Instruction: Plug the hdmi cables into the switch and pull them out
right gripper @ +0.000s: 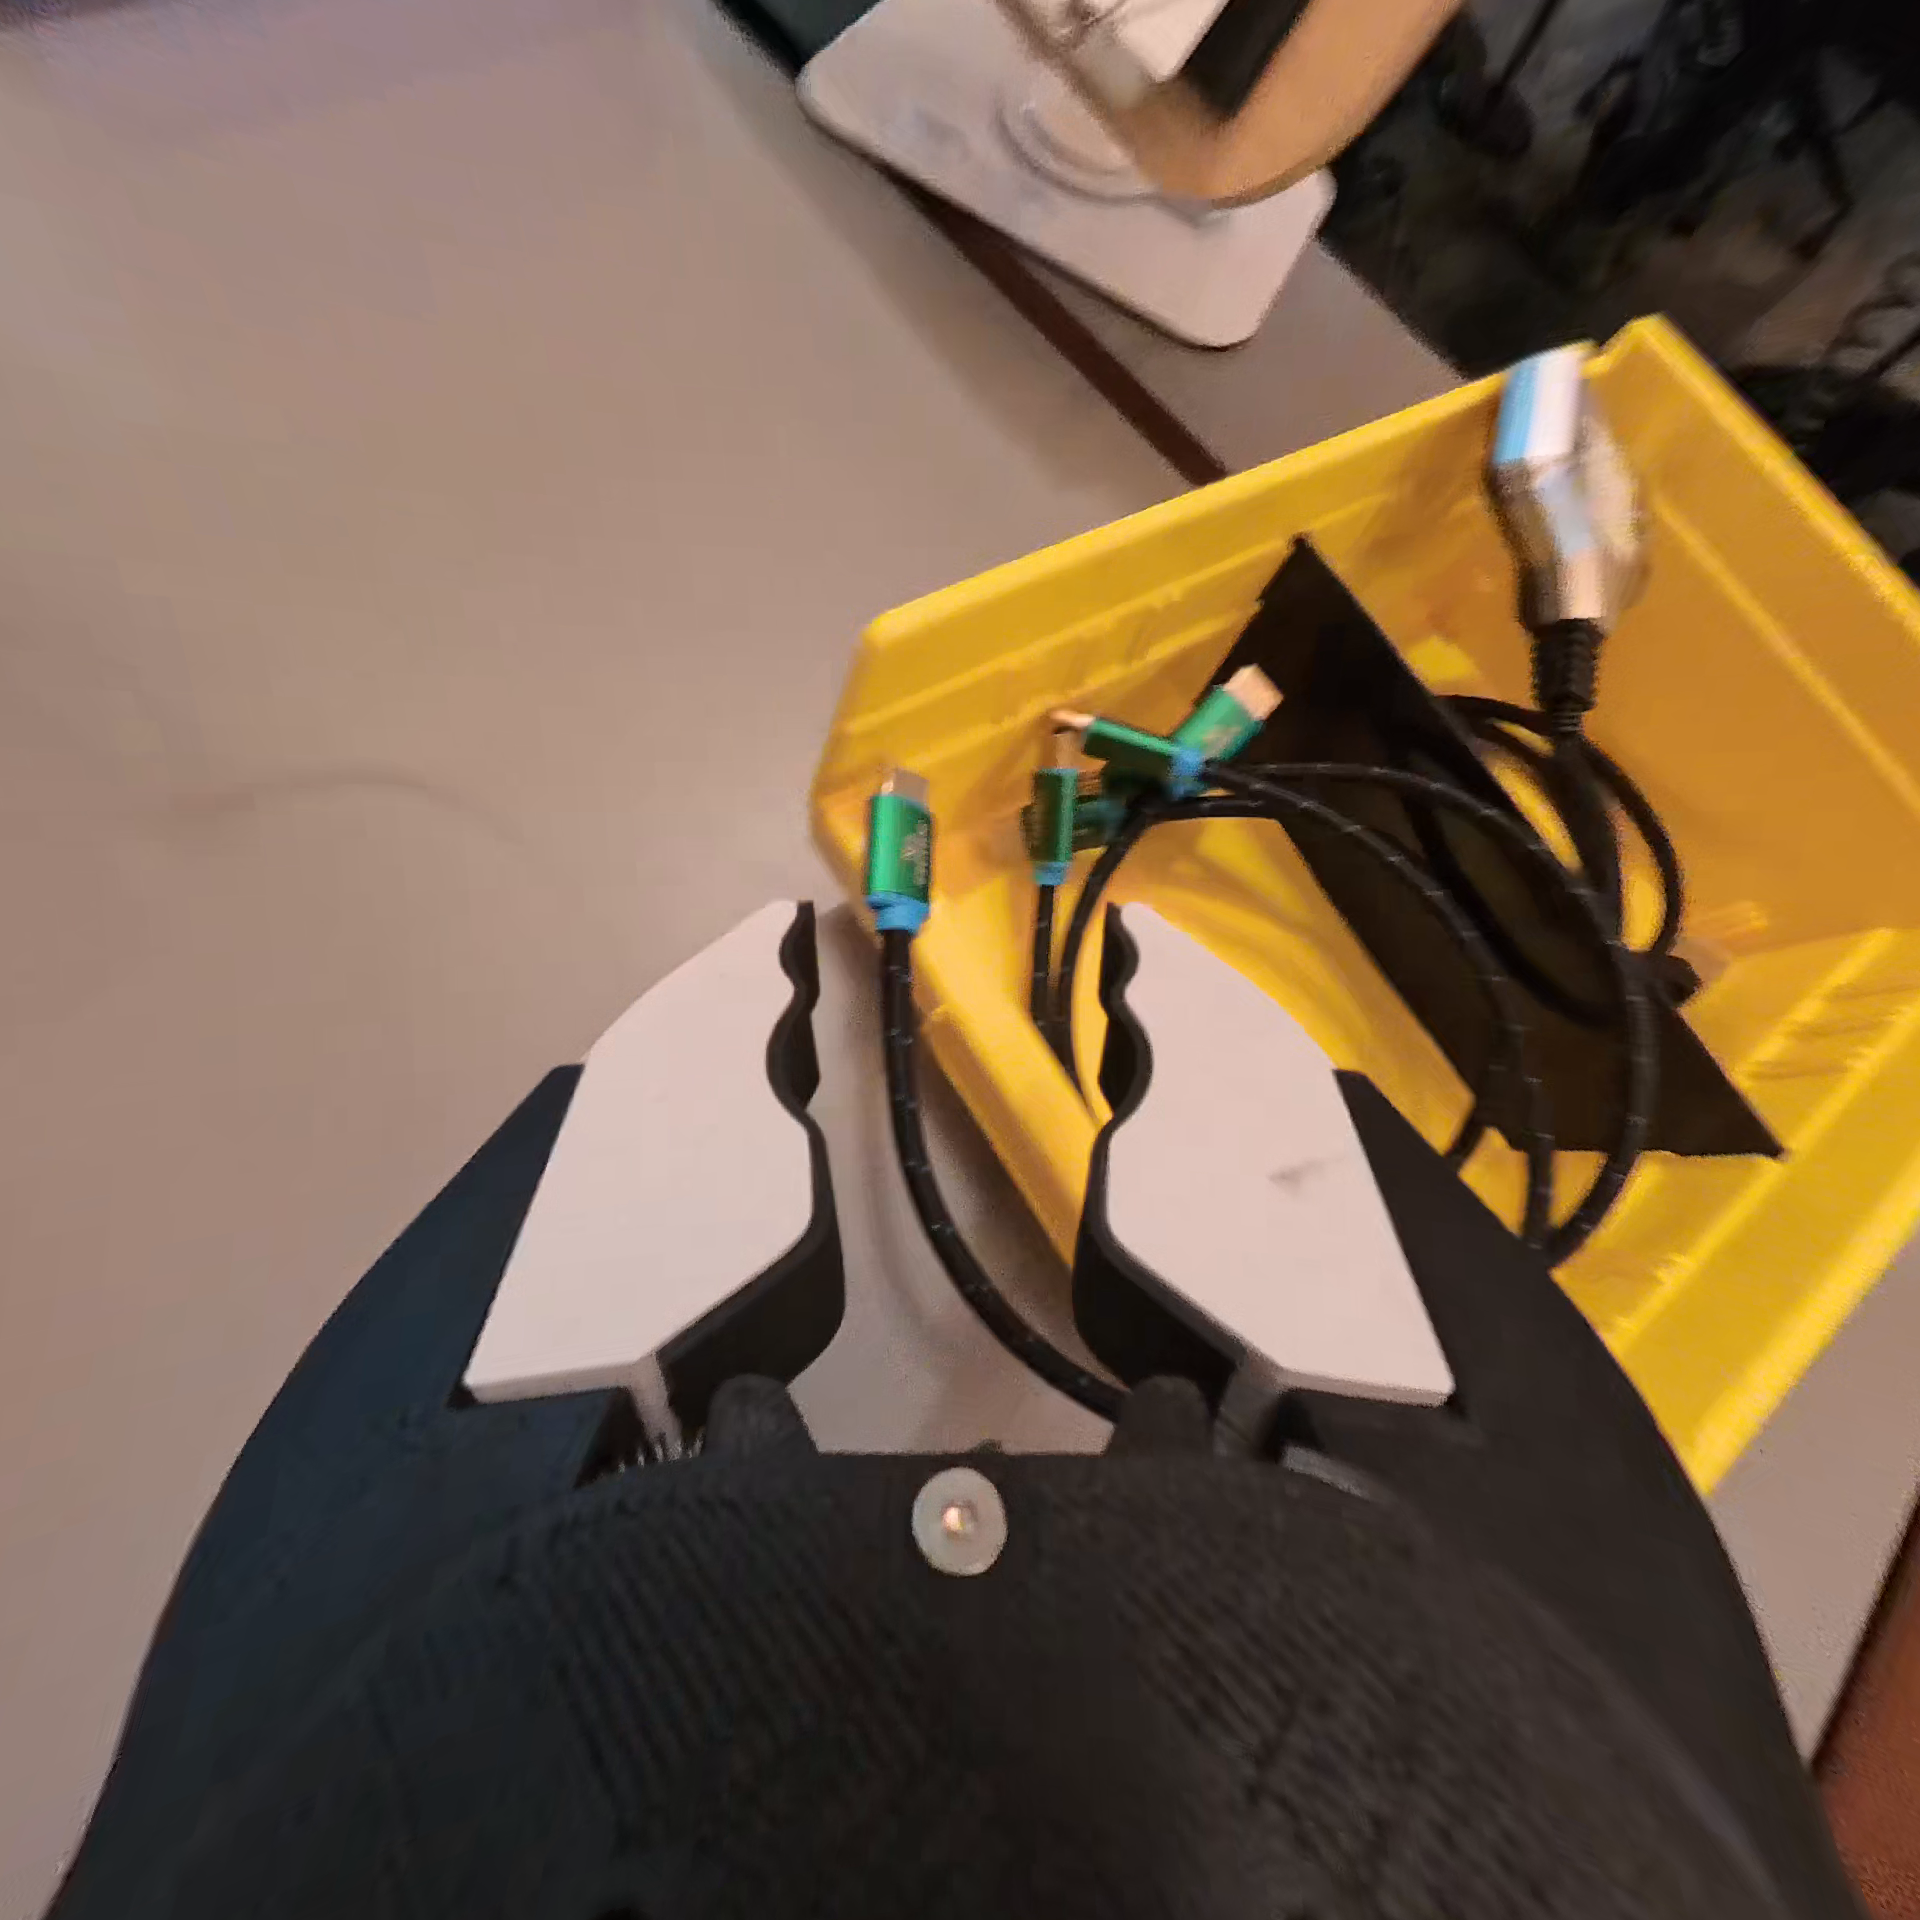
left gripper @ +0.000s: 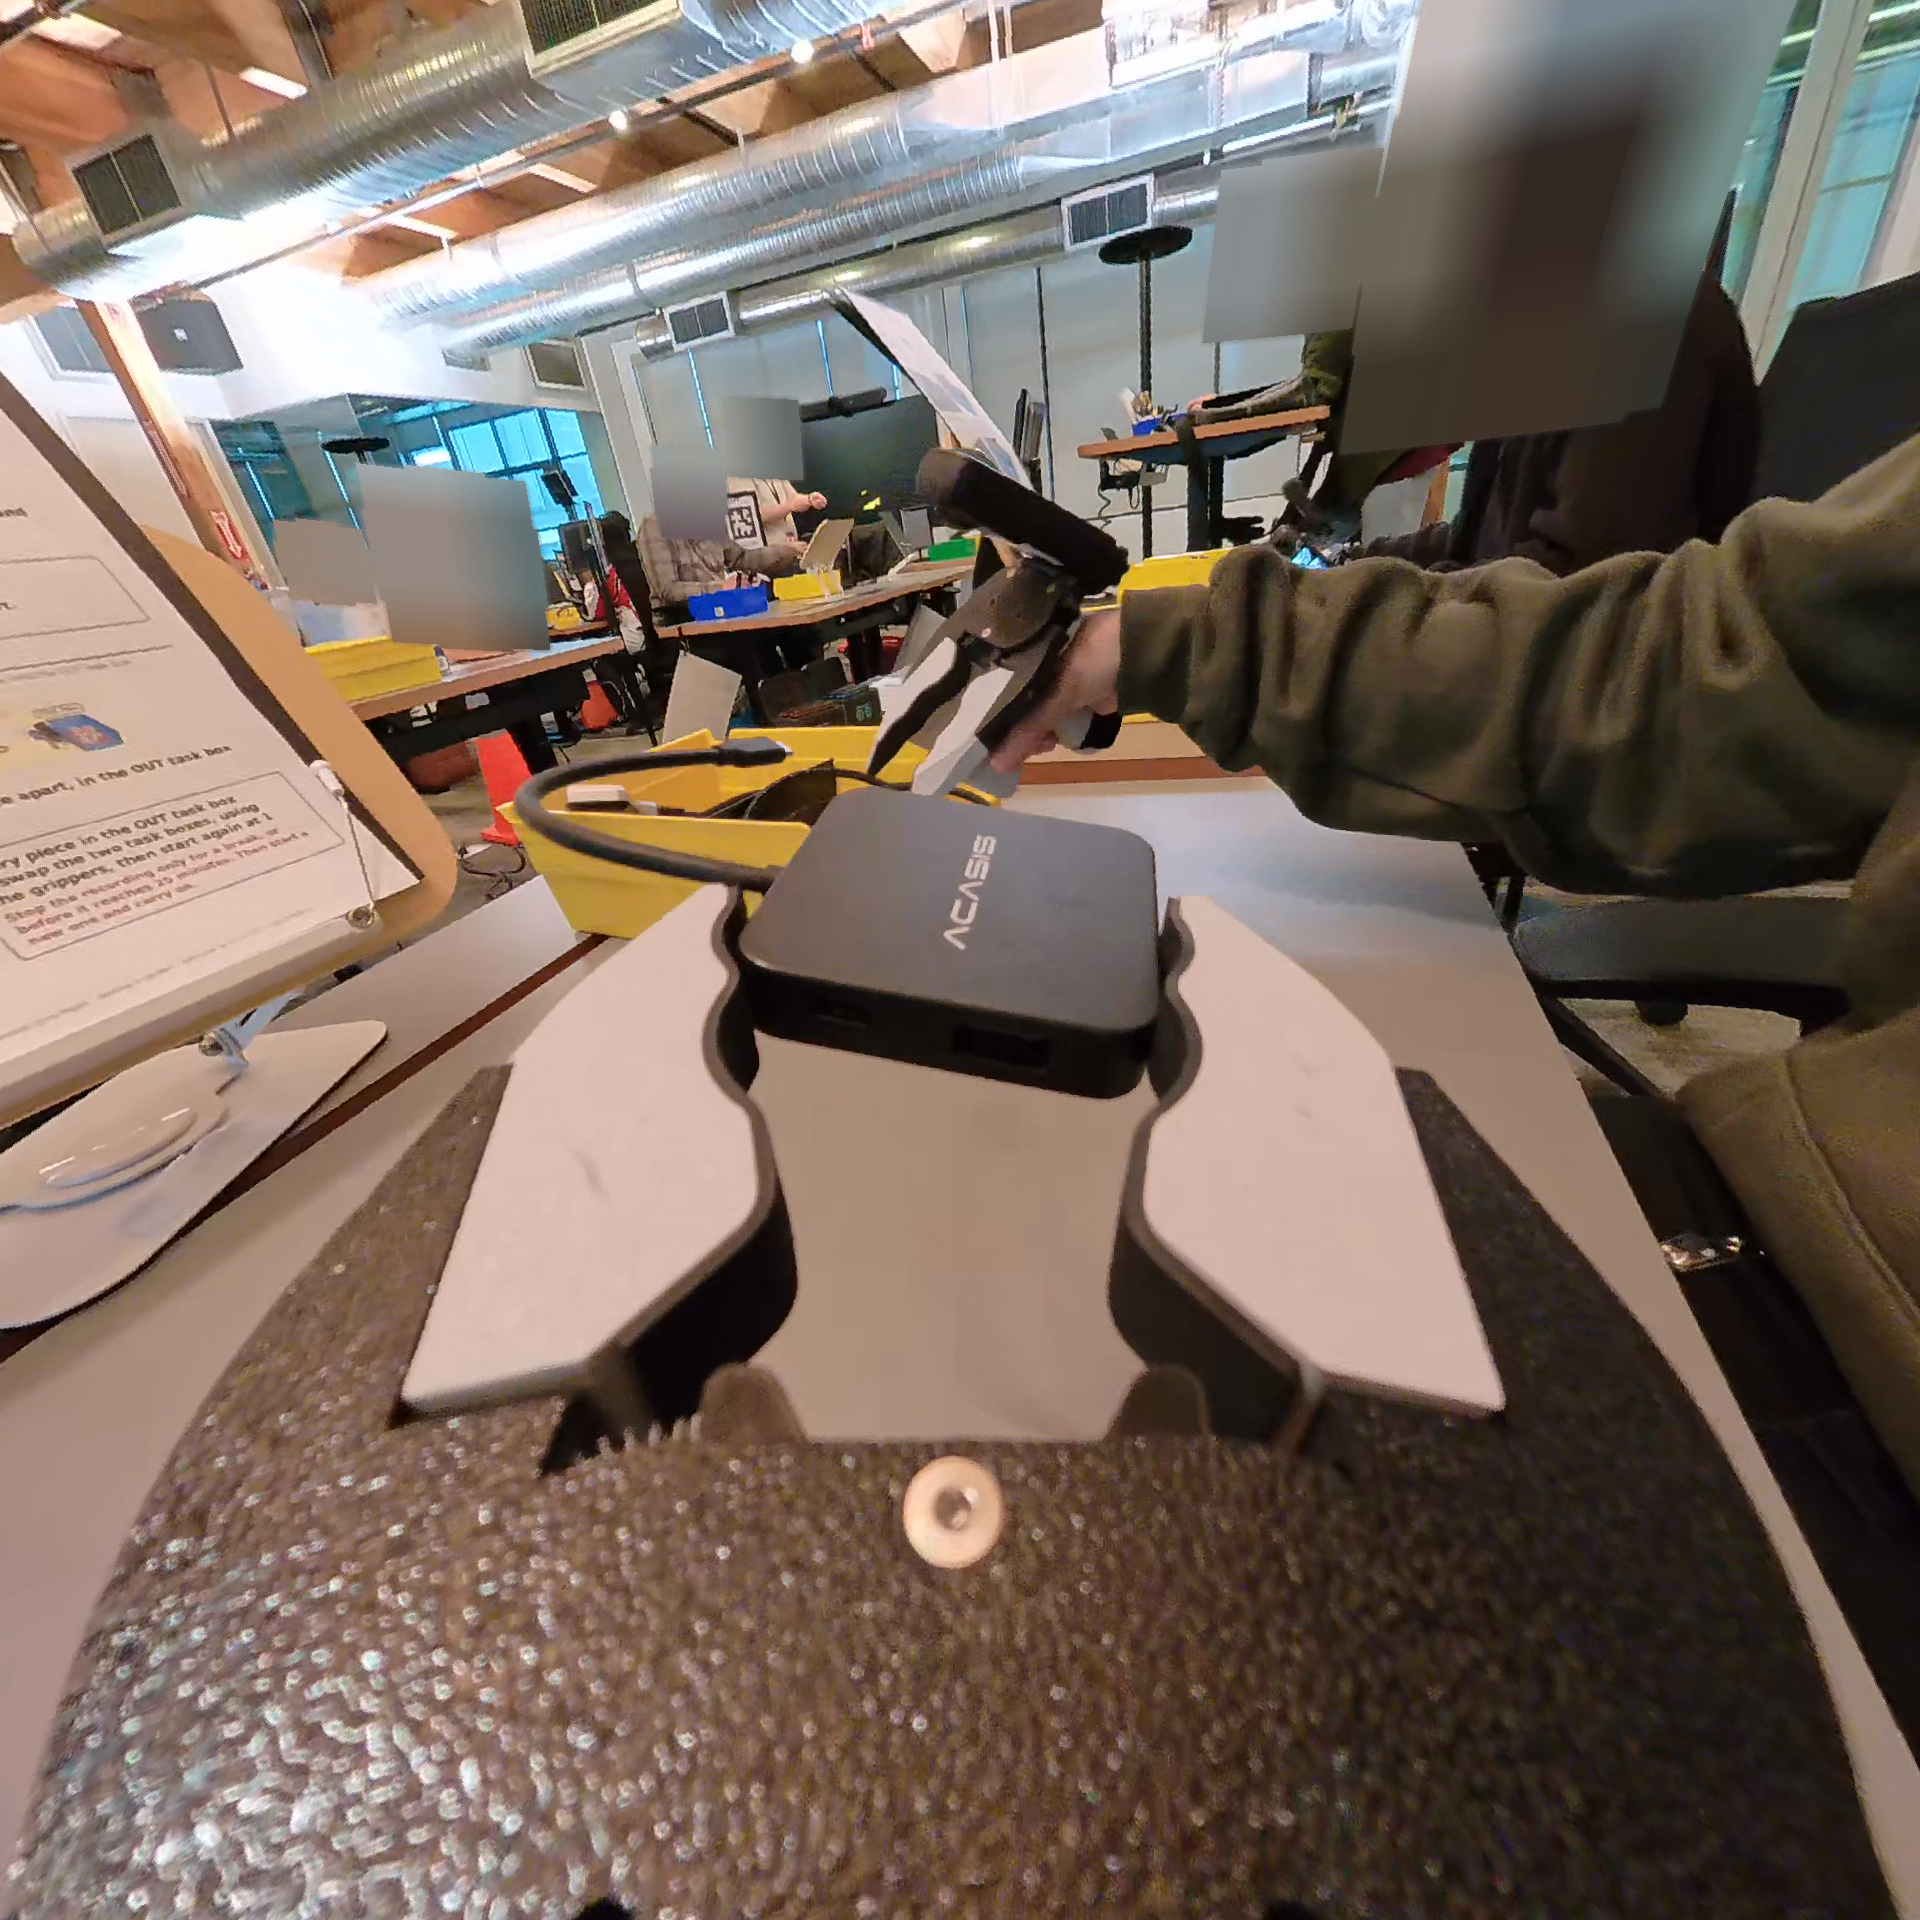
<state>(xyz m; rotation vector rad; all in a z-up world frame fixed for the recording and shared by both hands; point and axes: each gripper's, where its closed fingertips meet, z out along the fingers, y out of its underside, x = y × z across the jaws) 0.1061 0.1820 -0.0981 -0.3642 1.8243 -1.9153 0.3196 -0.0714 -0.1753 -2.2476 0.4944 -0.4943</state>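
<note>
In the left wrist view, the left gripper (left gripper: 951,997) is clamped on the black HDMI switch (left gripper: 951,914) at the centre of the frame, its two grey fingers (left gripper: 613,1091) pressing the box's sides. The switch is lifted off the grey table (left gripper: 1351,914), with two empty ports facing the camera. A thick black lead (left gripper: 582,821) loops from its far left corner toward the yellow bin (left gripper: 613,894) behind. Upper right of centre, the right gripper (left gripper: 935,727) points down over that bin, held by a hand in an olive sleeve (left gripper: 1507,665). The grip sits near the switch's near end only, so a hard push on a plug could twist or slide the box between the fingers. The lead might also drag on the bin's rim.

In the right wrist view, the right gripper (right gripper: 961,914) hangs with jaws apart, gripping nothing. A green-ended HDMI cable (right gripper: 902,862) runs up between the fingers, its plug lying over the bin's (right gripper: 1143,603) near left corner. More green plugs (right gripper: 1143,769) sit tangled with black coils right of centre, and a silver plug (right gripper: 1558,488) leans at the upper right. The frame is blurred, suggesting motion. Closing on the braided cord instead of the plug shell would probably leave the plug free to swing, and lifting one cable may haul the knotted bundle along.
</note>
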